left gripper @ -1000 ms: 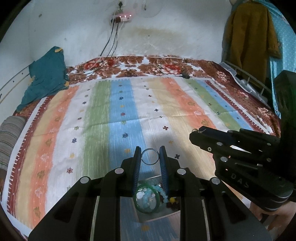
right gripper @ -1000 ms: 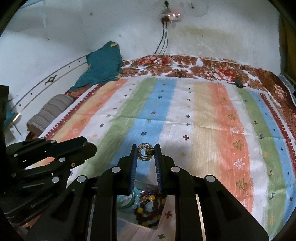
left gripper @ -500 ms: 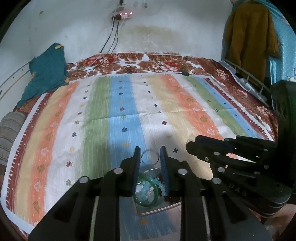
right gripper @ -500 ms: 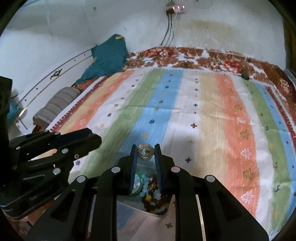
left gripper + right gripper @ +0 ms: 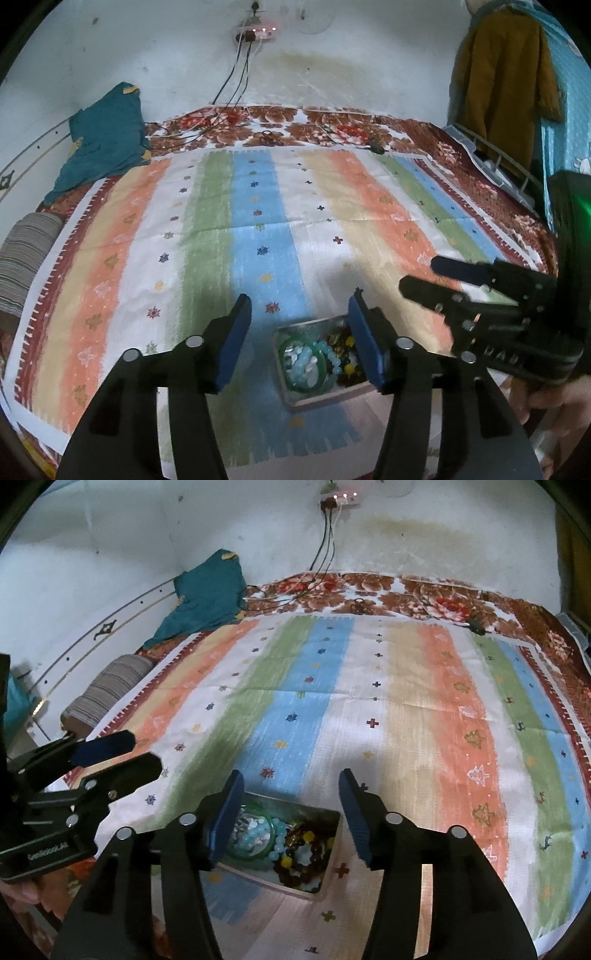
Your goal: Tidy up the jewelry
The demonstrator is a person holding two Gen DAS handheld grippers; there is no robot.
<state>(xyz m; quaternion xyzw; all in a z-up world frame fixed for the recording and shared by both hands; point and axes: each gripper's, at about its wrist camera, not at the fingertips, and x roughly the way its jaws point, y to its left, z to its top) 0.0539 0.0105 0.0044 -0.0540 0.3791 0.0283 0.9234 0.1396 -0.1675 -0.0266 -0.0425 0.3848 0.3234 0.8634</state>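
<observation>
Both hand-held grippers, left (image 5: 299,314) and right (image 5: 288,794), wide and empty over the full jewelry tin (image 5: 325,882); a careless dip could snag beads.

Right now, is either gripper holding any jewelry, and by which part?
Nothing is held. The left gripper and right gripper both have jaws wide apart and empty above the tin box of beads and bangles.
</observation>
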